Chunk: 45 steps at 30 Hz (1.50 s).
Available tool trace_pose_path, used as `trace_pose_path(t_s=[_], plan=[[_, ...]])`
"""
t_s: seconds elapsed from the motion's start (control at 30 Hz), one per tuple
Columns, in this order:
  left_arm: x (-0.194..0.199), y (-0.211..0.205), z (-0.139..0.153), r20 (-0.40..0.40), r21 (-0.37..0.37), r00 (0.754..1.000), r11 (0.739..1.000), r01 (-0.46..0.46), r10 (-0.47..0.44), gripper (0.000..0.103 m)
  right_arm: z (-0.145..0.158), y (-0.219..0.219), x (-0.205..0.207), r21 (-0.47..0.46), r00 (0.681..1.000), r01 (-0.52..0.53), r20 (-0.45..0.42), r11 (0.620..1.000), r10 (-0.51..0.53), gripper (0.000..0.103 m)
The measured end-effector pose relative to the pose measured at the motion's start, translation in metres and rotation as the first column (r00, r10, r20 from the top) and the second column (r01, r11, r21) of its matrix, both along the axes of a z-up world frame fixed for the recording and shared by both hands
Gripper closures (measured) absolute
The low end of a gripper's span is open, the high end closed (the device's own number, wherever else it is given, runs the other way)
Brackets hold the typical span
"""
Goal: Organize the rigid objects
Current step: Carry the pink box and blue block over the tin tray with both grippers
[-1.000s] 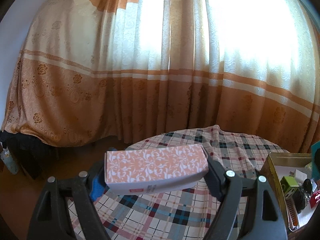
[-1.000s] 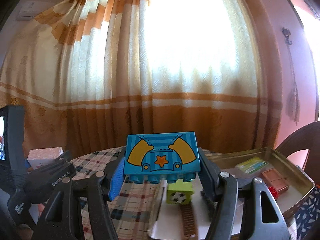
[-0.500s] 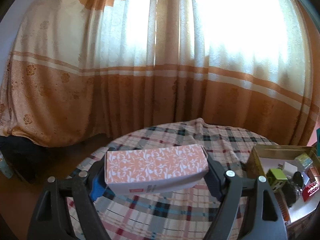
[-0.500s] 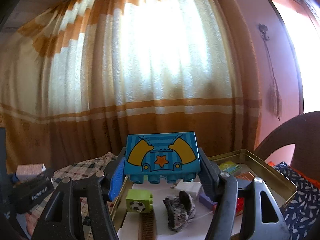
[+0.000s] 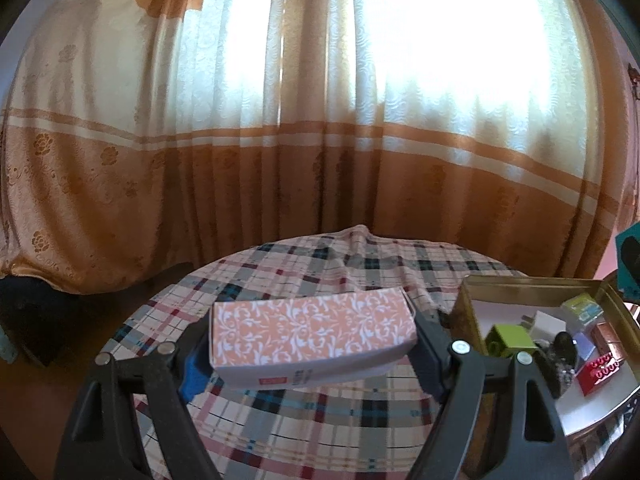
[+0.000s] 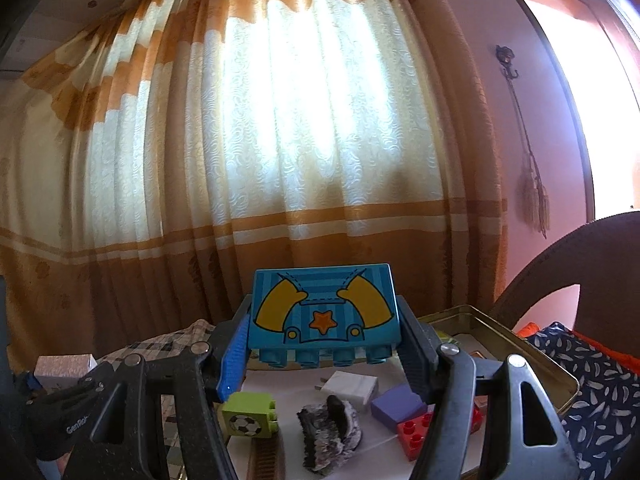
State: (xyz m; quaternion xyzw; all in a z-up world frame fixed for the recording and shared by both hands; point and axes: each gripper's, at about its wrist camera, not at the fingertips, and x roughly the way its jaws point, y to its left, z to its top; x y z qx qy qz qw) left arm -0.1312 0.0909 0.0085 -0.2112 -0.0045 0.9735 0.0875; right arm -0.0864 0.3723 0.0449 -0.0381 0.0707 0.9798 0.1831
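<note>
My left gripper (image 5: pixel 312 344) is shut on an orange floral box (image 5: pixel 312 330), held above the plaid tablecloth (image 5: pixel 320 420), left of the gold metal tin (image 5: pixel 466 304). My right gripper (image 6: pixel 322 344) is shut on a blue toy brick with yellow sleeves and an orange star (image 6: pixel 322 312), held over the gold metal tin (image 6: pixel 532 352). In the tin lie a green football brick (image 6: pixel 248 422), a white charger (image 6: pixel 352 386), a purple block (image 6: pixel 398 406), a red brick (image 6: pixel 416 430) and a dark rough lump (image 6: pixel 330 430).
Orange and cream curtains (image 5: pixel 320 140) hang behind the round table. A brown chair back (image 6: pixel 568 264) stands at the right, beside dark patterned cloth (image 6: pixel 592 384). The left gripper (image 6: pixel 80 412) with its box shows at the lower left of the right wrist view.
The left gripper has swung right with the box, bringing the tin further into view. The right gripper has moved over the tin with the blue brick.
</note>
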Motion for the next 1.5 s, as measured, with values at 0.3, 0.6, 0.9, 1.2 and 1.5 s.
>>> trace_pose_path(t_s=[0.3, 0.6, 0.9, 1.2, 1.5], plan=[[0.011, 0.020, 0.010, -0.016, -0.012, 0.999, 0.999, 0.046, -0.046, 0.021, 0.002, 0.024, 0.005, -0.055, 0.999, 0.043, -0.019, 0.998, -0.044, 0.036], [0.022, 0.044, 0.023, -0.037, -0.008, 0.993, 0.994, 0.111, -0.112, 0.021, 0.005, 0.049, 0.017, 0.001, 0.992, 0.124, -0.007, 0.992, -0.124, 0.036], [0.031, 0.071, 0.027, -0.047, -0.014, 0.984, 0.986, 0.169, -0.169, 0.021, 0.003, 0.077, 0.027, -0.061, 0.986, 0.166, 0.023, 0.984, -0.165, 0.036], [0.038, 0.104, 0.024, -0.025, -0.036, 0.974, 0.974, 0.224, -0.225, 0.021, 0.003, 0.075, 0.025, -0.056, 0.988, 0.153, 0.026, 0.987, -0.152, 0.036], [0.032, 0.125, 0.016, 0.023, -0.040, 0.970, 0.969, 0.244, -0.243, 0.021, 0.003, 0.075, 0.015, 0.000, 0.986, 0.142, 0.087, 0.990, -0.142, 0.036]])
